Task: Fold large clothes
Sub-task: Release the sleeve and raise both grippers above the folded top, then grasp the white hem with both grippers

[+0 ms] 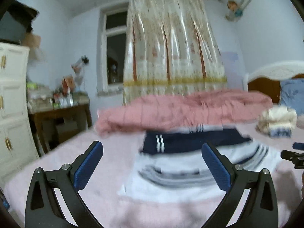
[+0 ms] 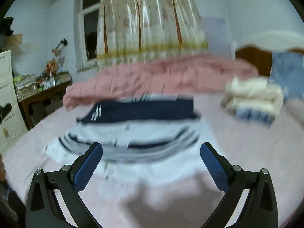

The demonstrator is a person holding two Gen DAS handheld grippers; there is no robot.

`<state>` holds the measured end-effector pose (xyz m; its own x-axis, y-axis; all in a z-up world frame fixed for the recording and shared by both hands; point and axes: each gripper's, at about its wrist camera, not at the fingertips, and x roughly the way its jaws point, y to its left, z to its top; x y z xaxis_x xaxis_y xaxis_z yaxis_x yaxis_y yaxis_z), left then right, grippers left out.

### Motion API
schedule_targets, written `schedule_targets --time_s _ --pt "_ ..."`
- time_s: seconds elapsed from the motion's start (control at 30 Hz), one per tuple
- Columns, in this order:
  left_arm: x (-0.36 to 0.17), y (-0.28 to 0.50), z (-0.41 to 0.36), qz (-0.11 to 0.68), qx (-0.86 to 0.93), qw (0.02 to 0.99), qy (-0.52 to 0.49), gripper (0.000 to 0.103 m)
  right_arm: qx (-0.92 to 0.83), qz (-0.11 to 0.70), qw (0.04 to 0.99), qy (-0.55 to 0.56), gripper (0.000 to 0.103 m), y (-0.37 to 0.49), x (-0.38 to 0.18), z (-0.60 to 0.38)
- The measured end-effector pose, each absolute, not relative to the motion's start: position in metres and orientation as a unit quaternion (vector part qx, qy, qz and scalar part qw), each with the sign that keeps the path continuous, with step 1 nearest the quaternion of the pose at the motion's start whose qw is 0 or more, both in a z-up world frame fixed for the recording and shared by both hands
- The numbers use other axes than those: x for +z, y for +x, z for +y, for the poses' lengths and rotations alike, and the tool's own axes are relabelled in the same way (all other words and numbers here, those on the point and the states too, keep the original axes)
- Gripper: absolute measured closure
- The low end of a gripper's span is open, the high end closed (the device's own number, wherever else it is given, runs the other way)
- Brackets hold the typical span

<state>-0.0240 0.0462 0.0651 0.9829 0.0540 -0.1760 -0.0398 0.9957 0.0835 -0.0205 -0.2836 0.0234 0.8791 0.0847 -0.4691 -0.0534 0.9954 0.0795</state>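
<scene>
A white and navy striped garment [image 1: 182,163] lies partly folded on the pink bed sheet [image 1: 85,152]; it also shows in the right wrist view [image 2: 136,133]. Its navy part [image 1: 190,140] lies at the far side. My left gripper [image 1: 152,163] is open and empty, held above the sheet, with the garment between and beyond its blue pads [image 1: 89,167]. My right gripper [image 2: 151,163] is open and empty just before the garment's near edge. The right gripper's tip shows at the right edge of the left wrist view [image 1: 292,156]. Both views are motion-blurred.
A pink quilt [image 1: 180,110] lies across the bed behind the garment. A cream and blue folded pile [image 2: 252,98] sits at the right, near a blue pillow [image 2: 286,72] and the headboard. A cluttered wooden desk [image 1: 58,110] and white cabinet [image 1: 13,104] stand left.
</scene>
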Motion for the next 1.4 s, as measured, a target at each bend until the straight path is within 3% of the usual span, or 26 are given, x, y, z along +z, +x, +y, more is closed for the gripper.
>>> schedule_targets --time_s 0.3,0.67,0.87,1.07,1.13,1.17,1.2,1.23,1.3,1.4 --pt "-0.03 0.031 0.023 0.319 -0.088 0.934 0.133 0.0 -0.005 0.378 0.916 -0.135 0.0 0.002 -0.05 -0.266" --pt "-0.063 0.1 0.026 0.373 -0.013 0.914 0.156 0.0 -0.022 0.394 0.903 -0.167 0.0 0.072 -0.056 -0.272" --pt "-0.065 0.125 0.019 0.368 -0.027 0.894 0.253 0.004 0.009 0.376 0.894 -0.242 0.005 0.08 -0.056 -0.267" --pt "-0.068 0.146 0.043 0.387 -0.057 0.898 0.201 0.036 0.038 0.387 0.901 -0.193 0.018 0.087 -0.05 -0.295" --pt "-0.066 0.143 0.044 0.38 -0.064 0.901 0.198 0.062 0.053 0.39 0.904 -0.166 0.021 0.09 -0.05 -0.304" --pt "-0.065 0.14 0.042 0.374 -0.069 0.903 0.202 0.068 0.056 0.39 0.905 -0.162 0.029 0.09 -0.051 -0.305" --pt "-0.064 0.137 0.04 0.365 -0.069 0.905 0.209 0.074 0.053 0.39 0.905 -0.164 0.046 0.09 -0.051 -0.305" --pt "-0.063 0.134 0.037 0.358 -0.067 0.906 0.215 0.079 0.043 0.388 0.905 -0.167 0.053 0.09 -0.048 -0.305" --pt "-0.057 0.13 0.034 0.347 -0.066 0.909 0.221 0.082 0.039 0.383 0.91 -0.155 0.07 0.089 -0.04 -0.306" --pt "-0.041 0.14 0.035 0.354 -0.071 0.909 0.208 0.082 0.046 0.375 0.919 -0.115 0.074 0.097 -0.016 -0.313"
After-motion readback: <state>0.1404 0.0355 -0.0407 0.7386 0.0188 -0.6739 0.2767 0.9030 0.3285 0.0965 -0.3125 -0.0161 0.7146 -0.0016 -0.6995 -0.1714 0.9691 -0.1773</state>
